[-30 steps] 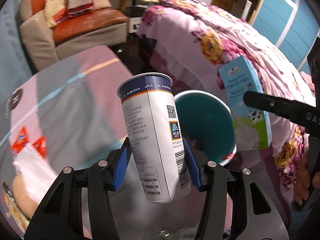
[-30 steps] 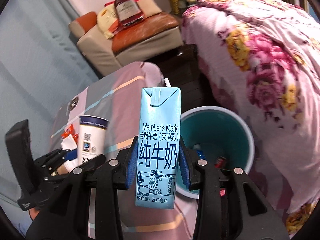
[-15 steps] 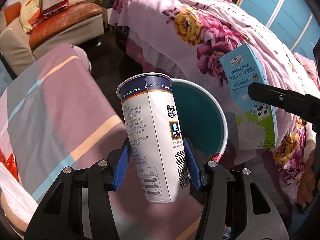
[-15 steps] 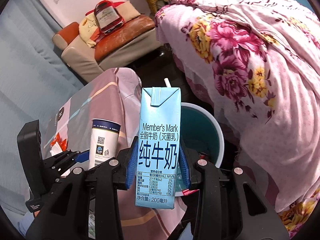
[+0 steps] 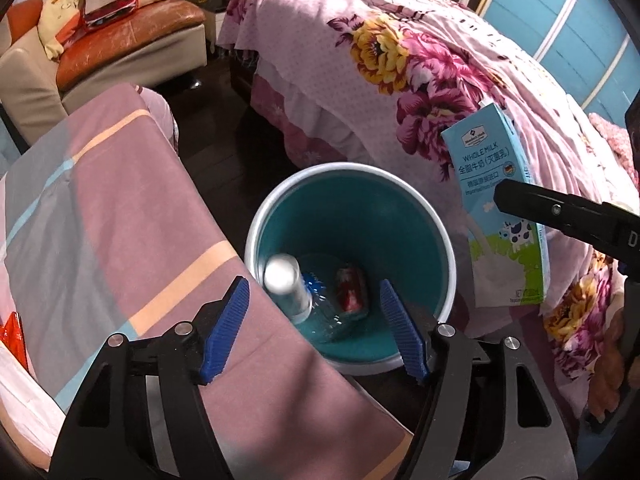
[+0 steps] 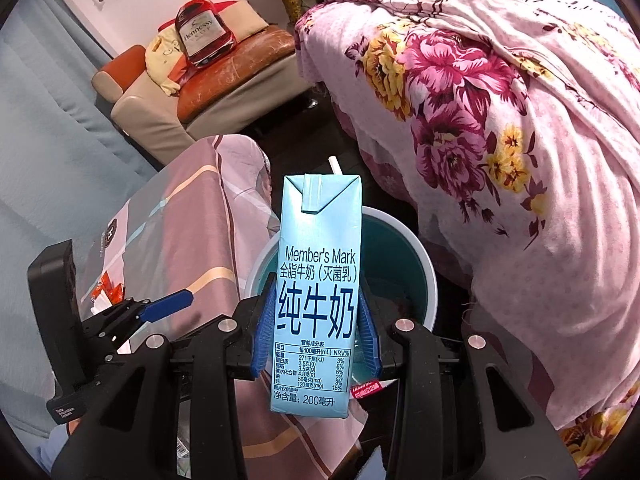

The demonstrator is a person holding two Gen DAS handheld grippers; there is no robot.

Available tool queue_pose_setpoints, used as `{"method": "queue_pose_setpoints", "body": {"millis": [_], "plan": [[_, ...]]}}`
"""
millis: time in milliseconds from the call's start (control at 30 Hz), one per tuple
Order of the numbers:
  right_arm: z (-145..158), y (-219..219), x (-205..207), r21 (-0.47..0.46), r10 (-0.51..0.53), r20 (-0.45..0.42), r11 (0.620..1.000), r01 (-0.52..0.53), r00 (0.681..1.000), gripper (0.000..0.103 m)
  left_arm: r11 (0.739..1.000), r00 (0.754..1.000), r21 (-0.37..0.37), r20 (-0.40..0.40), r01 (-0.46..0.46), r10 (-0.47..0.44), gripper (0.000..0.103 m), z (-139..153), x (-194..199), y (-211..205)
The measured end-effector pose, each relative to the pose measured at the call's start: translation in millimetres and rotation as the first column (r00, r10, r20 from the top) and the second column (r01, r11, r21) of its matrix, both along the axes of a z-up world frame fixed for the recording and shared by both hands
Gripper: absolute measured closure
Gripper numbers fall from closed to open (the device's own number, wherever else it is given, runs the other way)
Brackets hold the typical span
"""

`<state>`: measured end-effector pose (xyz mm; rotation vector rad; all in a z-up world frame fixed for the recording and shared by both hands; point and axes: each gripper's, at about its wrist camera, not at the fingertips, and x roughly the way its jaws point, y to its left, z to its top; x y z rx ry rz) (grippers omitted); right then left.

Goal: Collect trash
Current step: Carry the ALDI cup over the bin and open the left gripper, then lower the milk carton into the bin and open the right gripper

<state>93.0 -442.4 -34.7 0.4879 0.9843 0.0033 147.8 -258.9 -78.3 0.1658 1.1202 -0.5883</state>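
My left gripper (image 5: 314,326) hangs over the teal trash bin (image 5: 436,224), its jaws opening with nothing between them. The white Aldi cup (image 5: 286,286), blurred, is inside the bin near its left wall, beside a clear plastic bottle (image 5: 326,312) and a red can (image 5: 351,291). My right gripper (image 6: 316,328) is shut on a light-blue Member's Mark milk carton (image 6: 318,280), held upright just above the bin's near rim (image 6: 430,280). That carton (image 5: 500,216) shows at the right of the left wrist view. In the right wrist view the left gripper's blue fingertip (image 6: 168,304) shows at left.
A striped pink-and-grey cloth (image 5: 100,216) covers the surface left of the bin, with red wrappers (image 6: 110,290) on it. A bed with a floral pink cover (image 5: 420,72) stands behind and right of the bin. A sofa (image 5: 132,36) carries a bottle-shaped cushion (image 6: 202,36). Dark floor lies between.
The left gripper's jaws have spread and the Aldi cup has left them and dropped into the bin. The right gripper still holds the milk carton, little moved in the last half second.
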Motion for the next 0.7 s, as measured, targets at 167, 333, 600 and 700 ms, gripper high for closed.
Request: {"method": "queue_pose_setpoints", "body": {"millis": [167,333,600,700], "plan": [[-4.0,2.0,2.1,-0.002,-0.001,-0.014,1.000,0.001,1.000,0.068,1.000,1.000,0.003,0.017,-0.020,0.020,0.017,2.4,-1.7,8.6],[-11.0,6.0,5.0,-0.007,0.003,-0.040,1.000,-0.003,0.999,0.068,1.000,0.999,-0.006,0.036,-0.029,0.029,0.017,8.1,-5.4,17.2],[-20.0,19.8,12.9,-0.017,0.022,-0.082,1.000,-0.023,0.996,0.068,0.999,0.998,-0.024,0.039,-0.047,0.048,0.015,14.5,-8.6,34.8],[-21.9,26.0,15.3,-0.018,0.029,-0.093,0.999,-0.031,0.995,0.068,0.998,0.998,-0.030,0.043,-0.054,0.055,0.012,16.4,-10.0,42.1]]}}
